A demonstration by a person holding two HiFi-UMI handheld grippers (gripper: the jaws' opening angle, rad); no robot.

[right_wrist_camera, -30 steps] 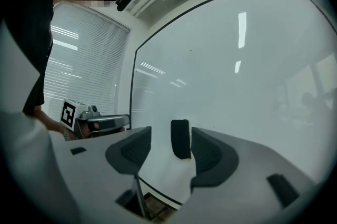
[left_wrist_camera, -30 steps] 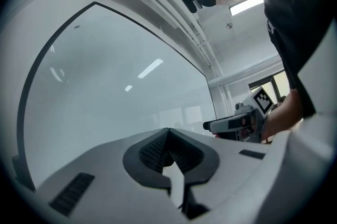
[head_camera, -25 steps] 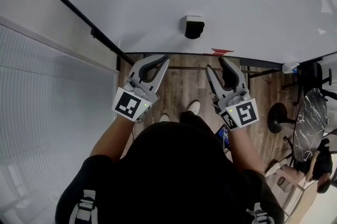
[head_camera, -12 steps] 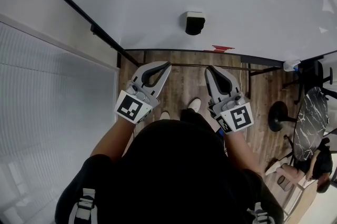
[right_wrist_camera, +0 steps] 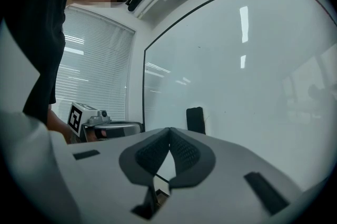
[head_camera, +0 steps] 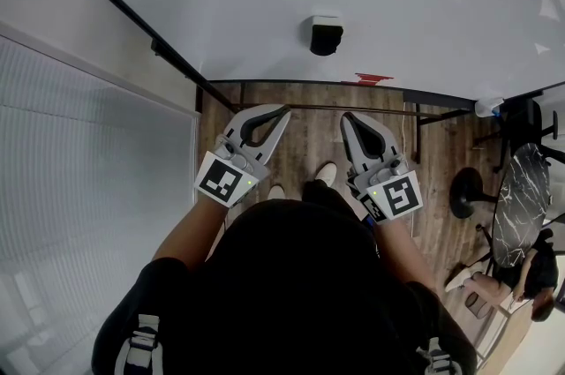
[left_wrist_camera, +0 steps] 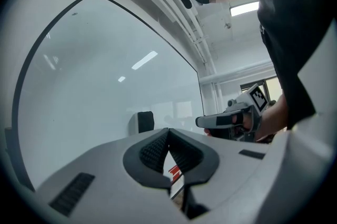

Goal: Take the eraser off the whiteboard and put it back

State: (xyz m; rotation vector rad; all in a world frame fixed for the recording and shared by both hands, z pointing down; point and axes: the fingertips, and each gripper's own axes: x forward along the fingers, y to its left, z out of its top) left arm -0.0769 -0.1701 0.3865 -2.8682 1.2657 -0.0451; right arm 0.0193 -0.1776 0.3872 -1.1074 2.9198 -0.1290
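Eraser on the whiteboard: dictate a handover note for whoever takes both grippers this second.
Left gripper: shut, empty, short of the whiteboard.
Right gripper: jaws have just closed on nothing; shut, empty, beside the left.
Eraser: stuck on the whiteboard, above and between the two grippers in the head view, neither touching it.
Done: cannot tell from here whether it was already taken off and put back.
To do: if not, open one gripper, lift the eraser off, set it back.

Bright, even light — fisheye-warped edges
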